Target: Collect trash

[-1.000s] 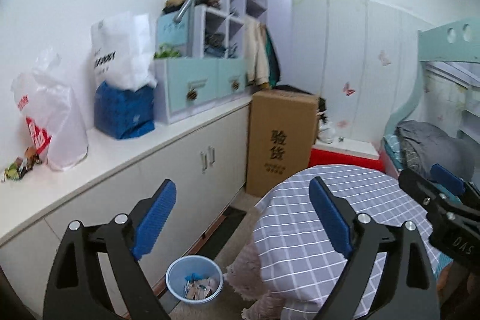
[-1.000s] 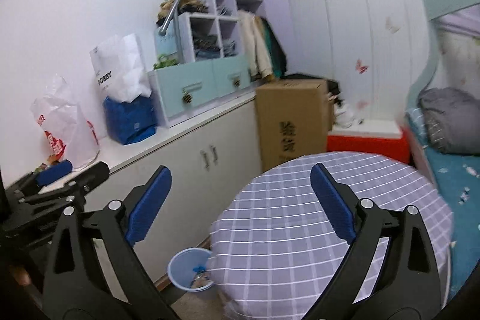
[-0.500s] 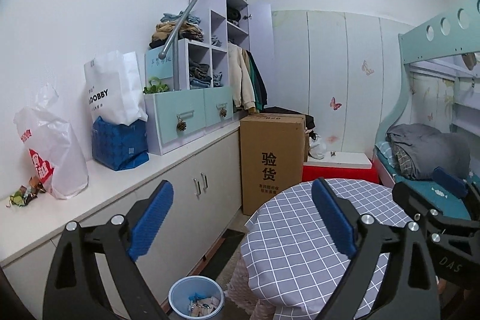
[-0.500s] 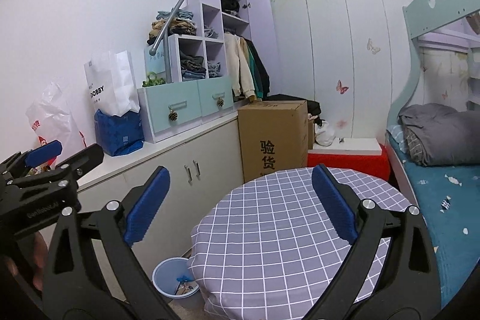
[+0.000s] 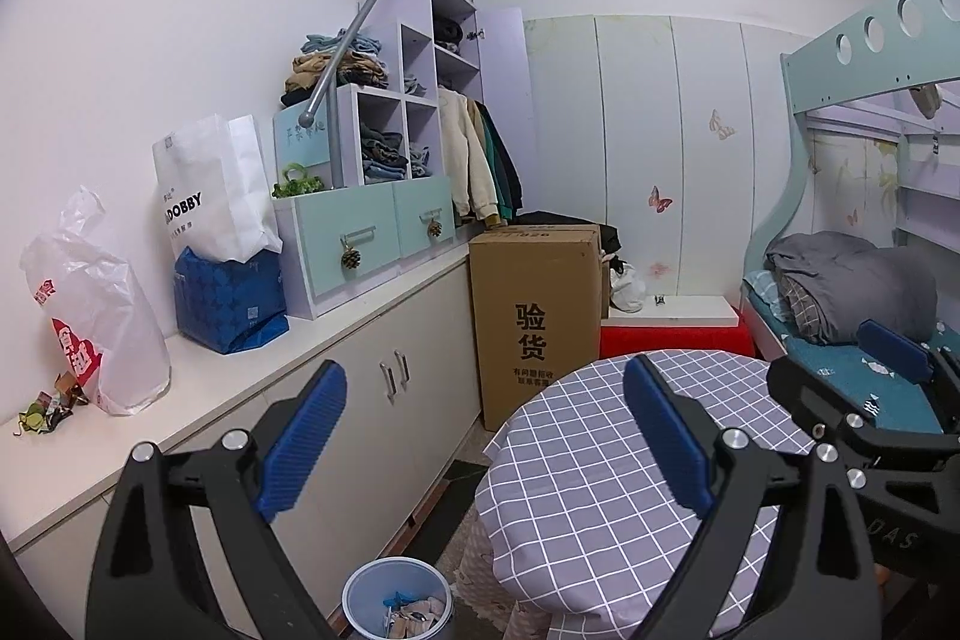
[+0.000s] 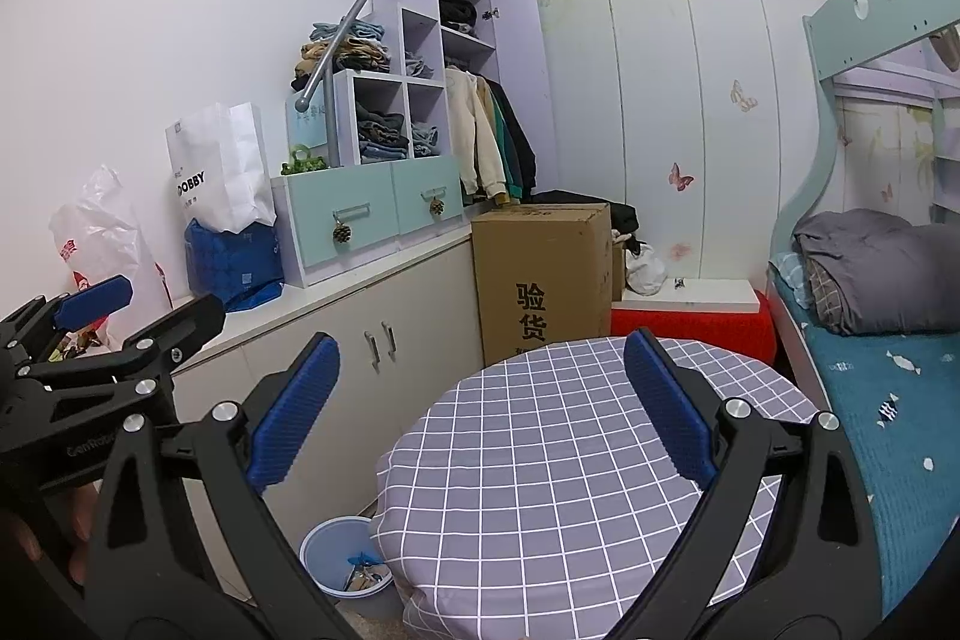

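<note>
Plainly grips nothing with the left gripper: spreads its blue pads wide, with only room and air between them. Does likewise with the right gripper, fingers far apart and empty. Carries both raised and level, side by side, probably to survey the room before choosing a target rather than to reach for anything yet.

Shows the checked table under and beyond the right-hand finger in the left view, and between both fingers in the right view; seems bare of litter. Puts the likeliest trash, a small heap of crumpled wrappers, far out to the left of the left-hand finger, on the white counter just beside a white plastic bag. Places the blue bin low between the fingers, on the floor between cabinet and table, partly filled with scraps and sensibly near both surfaces for dropping.

Suggests a search stage, with no piece in hand. Calls next for a swing of the left gripper leftward and down toward the wrappers, being the nearer one to that counter. Demands a close pinch, since such wrappers look light, thin and springy. Risks brushing the bag, which stands touching or nearly touching the heap; cannot tell which.
</note>
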Action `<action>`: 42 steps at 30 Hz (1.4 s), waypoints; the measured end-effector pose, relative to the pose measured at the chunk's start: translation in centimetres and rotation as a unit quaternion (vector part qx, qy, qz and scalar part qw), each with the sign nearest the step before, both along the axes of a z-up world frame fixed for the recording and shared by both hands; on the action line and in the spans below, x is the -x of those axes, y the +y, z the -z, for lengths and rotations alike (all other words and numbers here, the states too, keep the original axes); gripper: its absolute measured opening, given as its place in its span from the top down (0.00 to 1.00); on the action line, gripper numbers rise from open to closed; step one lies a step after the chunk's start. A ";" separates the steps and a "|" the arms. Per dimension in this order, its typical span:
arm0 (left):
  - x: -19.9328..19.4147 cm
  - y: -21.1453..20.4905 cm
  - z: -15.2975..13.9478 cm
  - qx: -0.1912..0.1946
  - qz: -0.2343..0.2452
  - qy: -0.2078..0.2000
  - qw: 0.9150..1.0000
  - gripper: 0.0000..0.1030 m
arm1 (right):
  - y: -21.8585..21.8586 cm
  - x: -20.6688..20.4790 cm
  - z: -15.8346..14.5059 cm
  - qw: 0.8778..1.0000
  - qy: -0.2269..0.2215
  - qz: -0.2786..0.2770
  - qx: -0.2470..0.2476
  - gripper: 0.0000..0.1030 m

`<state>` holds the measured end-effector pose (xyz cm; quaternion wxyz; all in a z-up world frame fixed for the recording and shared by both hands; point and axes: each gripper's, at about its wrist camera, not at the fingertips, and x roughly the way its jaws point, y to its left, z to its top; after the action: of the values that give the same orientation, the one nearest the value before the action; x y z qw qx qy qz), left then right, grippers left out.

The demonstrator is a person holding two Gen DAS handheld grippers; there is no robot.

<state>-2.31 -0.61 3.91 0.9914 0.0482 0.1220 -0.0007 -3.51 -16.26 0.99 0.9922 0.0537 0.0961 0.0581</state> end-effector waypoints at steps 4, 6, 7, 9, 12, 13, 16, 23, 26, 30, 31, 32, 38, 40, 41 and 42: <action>-0.1 0.0 0.1 0.001 0.000 0.000 1.000 0.11 | 0.0 -0.4 0.1 1.000 0.006 -0.005 -0.004 0.09; -0.2 0.0 0.1 0.001 -0.001 0.001 1.000 0.11 | 0.0 -0.5 0.1 1.000 0.006 -0.004 -0.003 0.09; -0.2 0.0 0.1 0.001 -0.001 0.001 1.000 0.11 | 0.0 -0.5 0.1 1.000 0.006 -0.005 -0.004 0.09; -0.2 -0.1 0.3 0.002 0.000 0.002 1.000 0.11 | 0.0 -0.5 0.1 1.000 0.006 -0.005 -0.004 0.09; -0.3 -0.1 0.3 0.003 0.000 0.003 1.000 0.11 | 0.0 -0.5 0.1 1.000 0.007 -0.005 -0.005 0.09; -0.3 -0.1 0.4 0.004 0.000 0.003 1.000 0.11 | 0.0 -0.6 0.2 1.000 0.008 -0.006 -0.005 0.09; -0.4 0.0 0.6 0.004 0.000 0.003 1.000 0.11 | 0.0 -0.9 0.3 1.000 0.009 -0.007 -0.006 0.09; -0.5 0.0 0.6 0.004 -0.001 0.004 1.000 0.11 | 0.1 -1.0 0.7 1.000 0.012 -0.008 -0.006 0.09; -0.5 0.1 0.7 0.004 -0.001 0.005 1.000 0.11 | 0.0 -1.0 0.7 1.000 0.013 -0.008 -0.006 0.09; -0.5 0.0 0.8 0.004 -0.001 0.006 1.000 0.11 | 0.0 -1.0 0.8 1.000 0.014 -0.010 -0.008 0.09; -0.5 0.0 0.9 0.004 -0.002 0.006 1.000 0.11 | 0.0 -1.0 0.8 1.000 0.015 -0.010 -0.008 0.09; -0.6 0.0 0.9 0.005 -0.001 0.006 1.000 0.11 | 0.0 -1.1 0.8 1.000 0.015 -0.011 -0.008 0.09; -0.7 -0.1 1.4 0.005 -0.001 0.008 1.000 0.11 | 0.0 -1.2 0.9 1.000 0.017 -0.011 -0.009 0.09; -0.6 -0.2 1.6 0.004 -0.002 0.009 1.000 0.11 | 0.1 -1.1 1.0 1.000 0.018 -0.012 -0.009 0.09; -0.6 -0.3 1.5 0.004 -0.002 0.009 1.000 0.11 | 0.0 -1.1 1.0 1.000 0.019 -0.012 -0.009 0.09; -0.6 -0.3 1.6 0.004 -0.001 0.009 1.000 0.11 | 0.0 -1.1 1.0 1.000 0.019 -0.013 -0.010 0.09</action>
<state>-1.70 -0.90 2.32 0.9904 0.0437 0.1314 -0.0002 -2.37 -16.23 -0.01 0.9888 0.0632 0.1152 0.0709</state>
